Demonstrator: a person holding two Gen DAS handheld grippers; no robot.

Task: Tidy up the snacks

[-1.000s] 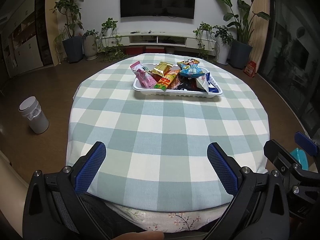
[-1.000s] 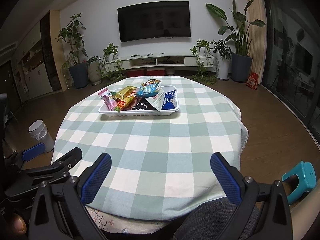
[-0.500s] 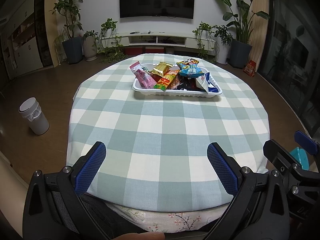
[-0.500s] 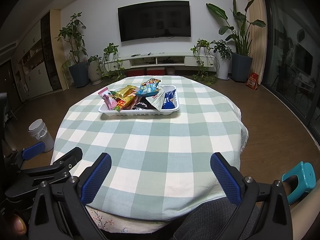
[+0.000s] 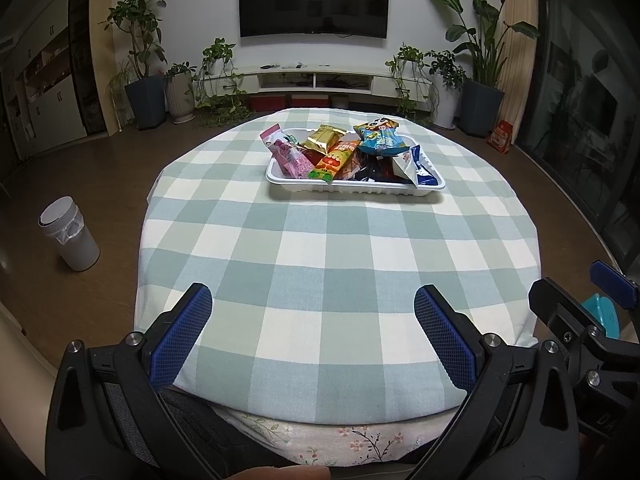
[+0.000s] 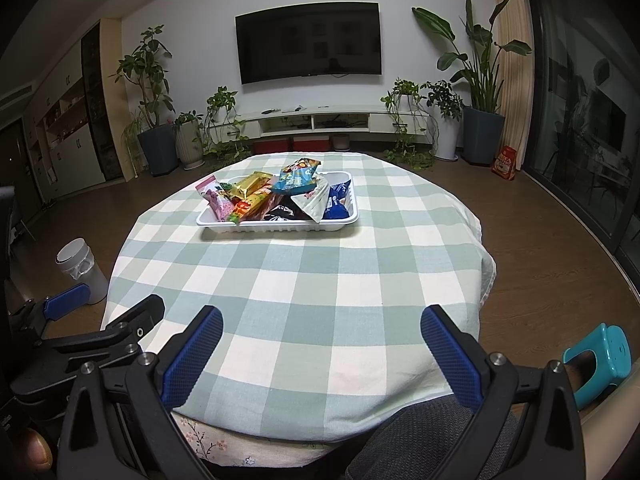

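Jaws agape, snack tray (image 5: 352, 190) well beyond.

Green-and-white checked cloth (image 5: 320, 240) over a floral one (image 5: 340, 440); white tray (image 5: 352, 188); pink (image 5: 290, 154), gold (image 5: 324, 138) and blue (image 5: 380, 140) packets.

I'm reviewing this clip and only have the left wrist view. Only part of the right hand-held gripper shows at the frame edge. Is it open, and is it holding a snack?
Observer: The right hand-held gripper is open, with its pads wide apart above the checked tablecloth and nothing between them.
Operator: What's the teal shape at my right edge?
Observer: It's a teal stool on the floor, to the right of the table.
Operator: Is the tray's far right corner full?
Observer: No. The white tray is bare there, behind the blue packet.
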